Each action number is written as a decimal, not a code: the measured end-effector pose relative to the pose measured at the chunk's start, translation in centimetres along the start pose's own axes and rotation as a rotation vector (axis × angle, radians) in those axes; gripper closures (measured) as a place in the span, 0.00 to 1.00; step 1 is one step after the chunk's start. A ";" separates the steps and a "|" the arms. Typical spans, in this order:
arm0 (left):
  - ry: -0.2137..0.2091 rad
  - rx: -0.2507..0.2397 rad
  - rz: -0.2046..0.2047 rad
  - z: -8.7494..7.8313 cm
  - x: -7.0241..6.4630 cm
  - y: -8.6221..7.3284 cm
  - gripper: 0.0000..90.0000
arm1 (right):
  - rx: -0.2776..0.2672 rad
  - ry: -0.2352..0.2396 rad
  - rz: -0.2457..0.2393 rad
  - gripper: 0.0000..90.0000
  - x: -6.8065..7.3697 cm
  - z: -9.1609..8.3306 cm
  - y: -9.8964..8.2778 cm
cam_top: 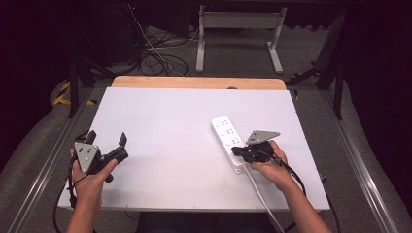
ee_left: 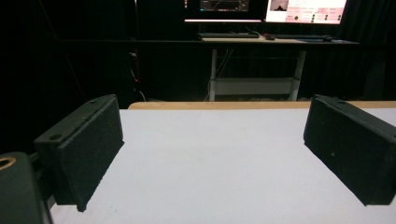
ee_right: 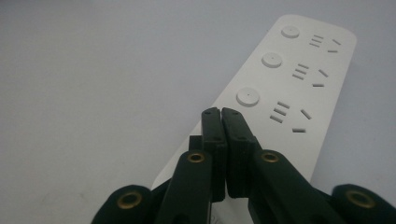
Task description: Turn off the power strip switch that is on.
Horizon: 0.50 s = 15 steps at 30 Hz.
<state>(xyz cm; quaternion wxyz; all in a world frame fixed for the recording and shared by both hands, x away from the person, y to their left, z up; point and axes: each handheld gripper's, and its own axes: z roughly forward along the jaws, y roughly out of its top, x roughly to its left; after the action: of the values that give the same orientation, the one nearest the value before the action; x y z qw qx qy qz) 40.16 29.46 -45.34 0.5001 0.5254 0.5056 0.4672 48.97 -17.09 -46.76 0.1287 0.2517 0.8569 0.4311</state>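
Now your right gripper is pressed shut, its tips over the white power strip.

Nothing sits between the tips. They hang over the near end of the strip, just below the closest round button. On the white table, the strip lies at about four o'clock from the middle, and its cord runs back toward you. Your left gripper waits far off at eight o'clock, spread wide open and holding nothing.
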 end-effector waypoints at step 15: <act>-0.003 0.001 -0.002 -0.1 -0.1 0.0 0.06 | 0.006 -0.032 0.042 1.00 0.3 0.5 0.0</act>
<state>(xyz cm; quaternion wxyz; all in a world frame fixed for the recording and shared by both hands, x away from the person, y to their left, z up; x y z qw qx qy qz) 40.04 29.37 -45.32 0.5011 0.5256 0.5058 0.4657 48.90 -16.61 -47.05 0.1325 0.2767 0.8507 0.4269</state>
